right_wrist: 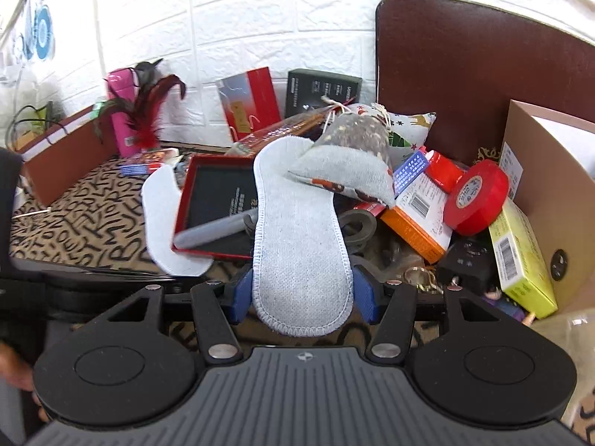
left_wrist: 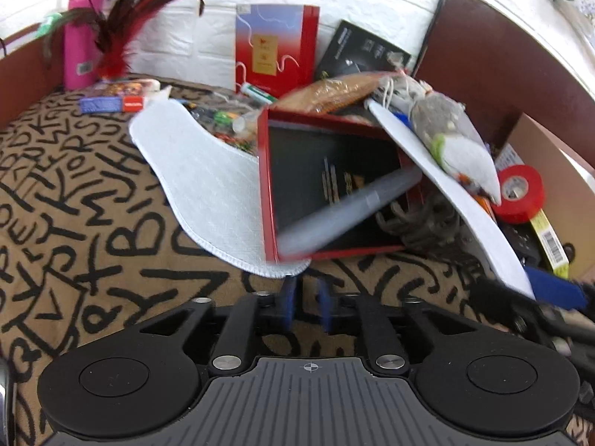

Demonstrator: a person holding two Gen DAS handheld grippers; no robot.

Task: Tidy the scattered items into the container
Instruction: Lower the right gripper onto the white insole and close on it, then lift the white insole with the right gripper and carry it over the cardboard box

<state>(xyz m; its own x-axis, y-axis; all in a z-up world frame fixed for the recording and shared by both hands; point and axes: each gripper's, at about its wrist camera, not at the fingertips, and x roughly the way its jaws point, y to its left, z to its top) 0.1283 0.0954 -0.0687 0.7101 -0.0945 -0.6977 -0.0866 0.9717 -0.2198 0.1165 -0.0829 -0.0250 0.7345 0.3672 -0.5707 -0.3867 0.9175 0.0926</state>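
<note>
Letter-print cloth (left_wrist: 93, 200) covering the table

Directly on it: a white insole (left_wrist: 193, 171) and red tray (left_wrist: 334, 186) mid-table, a pink bottle (left_wrist: 80, 33) at the far left corner

The grey pen (left_wrist: 349, 212) is blurred, and the cardboard box (right_wrist: 557, 186) is cut off by the picture's edge.

Left gripper (left_wrist: 305, 306) jaws apart, empty; right gripper (right_wrist: 302, 293) jaws flank insole heel (contact unclear), both angled down
</note>
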